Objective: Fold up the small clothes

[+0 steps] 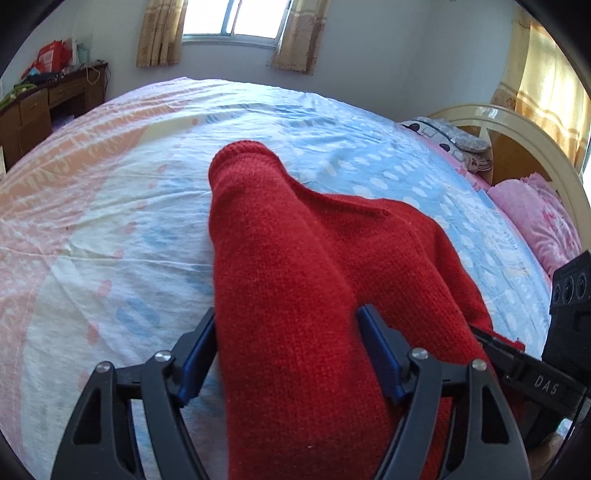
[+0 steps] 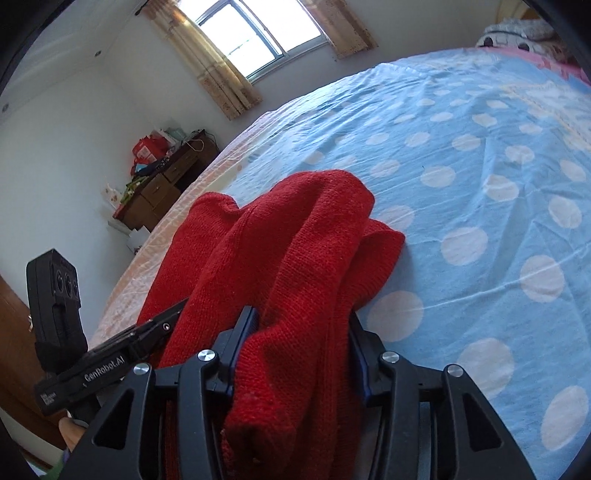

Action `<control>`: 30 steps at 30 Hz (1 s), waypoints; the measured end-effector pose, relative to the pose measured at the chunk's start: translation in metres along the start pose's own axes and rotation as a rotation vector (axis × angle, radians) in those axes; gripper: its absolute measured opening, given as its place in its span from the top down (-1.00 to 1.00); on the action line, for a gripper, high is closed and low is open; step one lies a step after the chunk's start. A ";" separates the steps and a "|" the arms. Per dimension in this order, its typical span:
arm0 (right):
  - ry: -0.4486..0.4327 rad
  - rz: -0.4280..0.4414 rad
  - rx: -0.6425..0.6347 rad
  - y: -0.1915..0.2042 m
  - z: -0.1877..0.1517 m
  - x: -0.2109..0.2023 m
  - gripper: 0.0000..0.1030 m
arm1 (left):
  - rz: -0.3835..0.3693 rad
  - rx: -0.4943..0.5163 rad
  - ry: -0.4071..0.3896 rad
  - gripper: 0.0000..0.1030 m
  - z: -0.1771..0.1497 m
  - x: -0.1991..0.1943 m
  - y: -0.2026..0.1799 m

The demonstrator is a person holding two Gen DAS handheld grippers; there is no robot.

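Note:
A red knitted sweater (image 1: 295, 280) lies bunched on the bed and runs between the fingers of both grippers. My left gripper (image 1: 288, 339) has its blue-padded jaws on either side of a thick fold of the sweater. My right gripper (image 2: 303, 332) also clamps a bunch of the sweater (image 2: 306, 251), which drapes forward over the sheet. The right gripper shows at the right edge of the left wrist view (image 1: 535, 376); the left gripper shows at the left of the right wrist view (image 2: 110, 354). The two grippers are close side by side.
The bed sheet (image 1: 110, 229) is pink and cream on the left, blue with white dots (image 2: 480, 184) on the right. Pink pillows (image 1: 535, 210) and a cream headboard (image 1: 517, 122) are at right. A cluttered wooden desk (image 1: 44, 99) stands by the wall under a window (image 1: 236, 18).

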State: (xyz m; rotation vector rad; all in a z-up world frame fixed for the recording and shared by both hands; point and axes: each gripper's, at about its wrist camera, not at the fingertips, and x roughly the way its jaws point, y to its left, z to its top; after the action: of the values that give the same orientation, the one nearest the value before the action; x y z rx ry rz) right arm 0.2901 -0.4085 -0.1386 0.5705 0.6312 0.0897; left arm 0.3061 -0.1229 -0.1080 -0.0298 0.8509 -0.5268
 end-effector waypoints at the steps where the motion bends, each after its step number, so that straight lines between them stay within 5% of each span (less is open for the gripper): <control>1: 0.000 0.003 0.004 -0.001 0.000 0.000 0.07 | -0.001 -0.002 0.001 -0.50 0.000 0.000 0.001; 11: -0.014 -0.014 -0.007 0.003 -0.002 -0.002 0.09 | -0.016 0.007 -0.004 -0.30 0.000 0.001 0.000; 18: -0.042 -0.115 -0.082 0.022 -0.004 -0.007 0.33 | -0.006 0.010 -0.002 -0.24 0.001 0.001 -0.001; 22: -0.048 -0.153 -0.022 0.031 -0.010 -0.016 0.42 | -0.020 -0.014 0.016 -0.11 -0.001 -0.006 0.001; 30: -0.006 0.060 0.173 0.022 -0.050 -0.070 0.47 | -0.064 -0.051 0.131 0.13 -0.027 -0.054 0.004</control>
State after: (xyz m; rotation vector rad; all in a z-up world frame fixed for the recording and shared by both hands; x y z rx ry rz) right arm 0.2065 -0.3836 -0.1220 0.7572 0.6196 0.0902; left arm 0.2594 -0.0895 -0.0882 -0.0699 0.9936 -0.5714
